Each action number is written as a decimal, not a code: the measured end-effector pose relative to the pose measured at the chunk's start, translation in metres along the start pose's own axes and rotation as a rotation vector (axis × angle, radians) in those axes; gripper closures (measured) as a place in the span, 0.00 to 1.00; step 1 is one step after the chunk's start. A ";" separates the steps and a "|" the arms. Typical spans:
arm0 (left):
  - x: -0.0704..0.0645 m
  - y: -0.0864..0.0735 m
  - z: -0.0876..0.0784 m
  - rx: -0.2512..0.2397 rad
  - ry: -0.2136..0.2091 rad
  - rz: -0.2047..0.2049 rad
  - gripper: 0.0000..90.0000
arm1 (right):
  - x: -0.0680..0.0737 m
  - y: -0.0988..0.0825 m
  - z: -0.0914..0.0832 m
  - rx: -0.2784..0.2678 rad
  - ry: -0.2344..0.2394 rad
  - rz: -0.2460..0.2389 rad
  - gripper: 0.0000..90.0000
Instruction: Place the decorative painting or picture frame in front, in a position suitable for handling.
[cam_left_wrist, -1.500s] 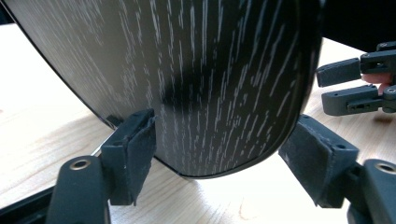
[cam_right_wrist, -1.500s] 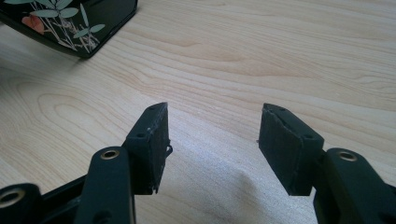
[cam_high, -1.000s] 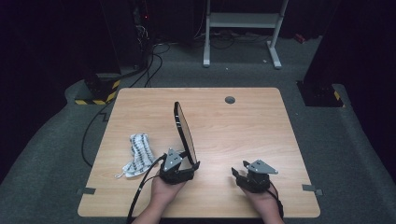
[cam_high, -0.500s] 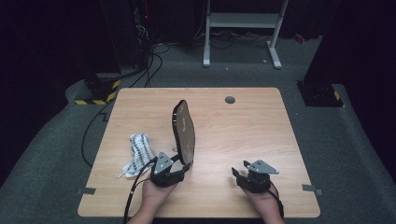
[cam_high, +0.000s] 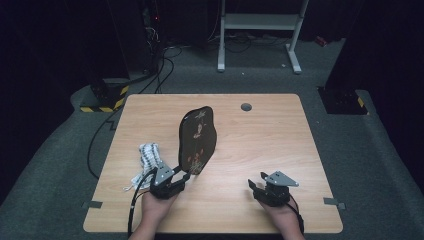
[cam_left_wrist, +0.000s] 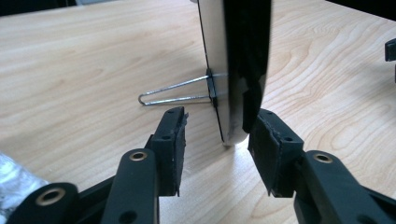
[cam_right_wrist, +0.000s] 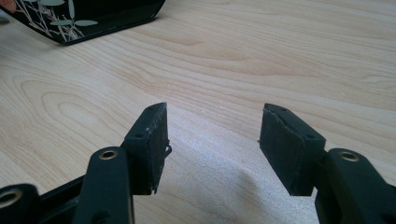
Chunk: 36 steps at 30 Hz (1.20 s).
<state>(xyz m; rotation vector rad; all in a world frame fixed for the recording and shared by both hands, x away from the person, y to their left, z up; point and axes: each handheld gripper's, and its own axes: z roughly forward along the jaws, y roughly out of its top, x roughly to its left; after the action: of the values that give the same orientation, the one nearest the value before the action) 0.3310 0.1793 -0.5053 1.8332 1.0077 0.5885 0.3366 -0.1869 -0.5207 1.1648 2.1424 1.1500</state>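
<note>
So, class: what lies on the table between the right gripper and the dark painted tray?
Nothing: in the high view, bare wooden table separates the right gripper from the dark painted tray. The right gripper view shows the same.

No text, label, brand name or number can be read in any of these views. The nearest thing to a sign is the yellow-and-black hazard striping (cam_high: 102, 106) on the floor at about ten o'clock from the table (cam_high: 265, 150) (a warning pattern, with no words on it). The dark lacquered panel (cam_high: 198, 140) standing near the table's middle carries painted leaves and stems, which are decoration and not lettering.
</note>
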 end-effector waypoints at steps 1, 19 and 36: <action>-0.001 0.001 0.000 -0.011 -0.007 0.004 0.63 | 0.000 0.000 0.000 0.002 0.000 -0.001 0.47; -0.007 0.018 -0.002 -0.082 -0.019 -0.030 0.59 | 0.001 -0.001 0.002 0.011 -0.004 -0.004 0.47; -0.001 0.065 0.015 -0.067 0.022 -0.013 0.76 | 0.000 0.001 -0.002 -0.008 0.003 -0.020 0.47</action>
<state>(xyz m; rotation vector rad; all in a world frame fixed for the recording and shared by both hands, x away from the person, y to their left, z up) 0.3671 0.1565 -0.4541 1.7638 1.0014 0.6284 0.3356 -0.1870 -0.5186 1.1361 2.1450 1.1505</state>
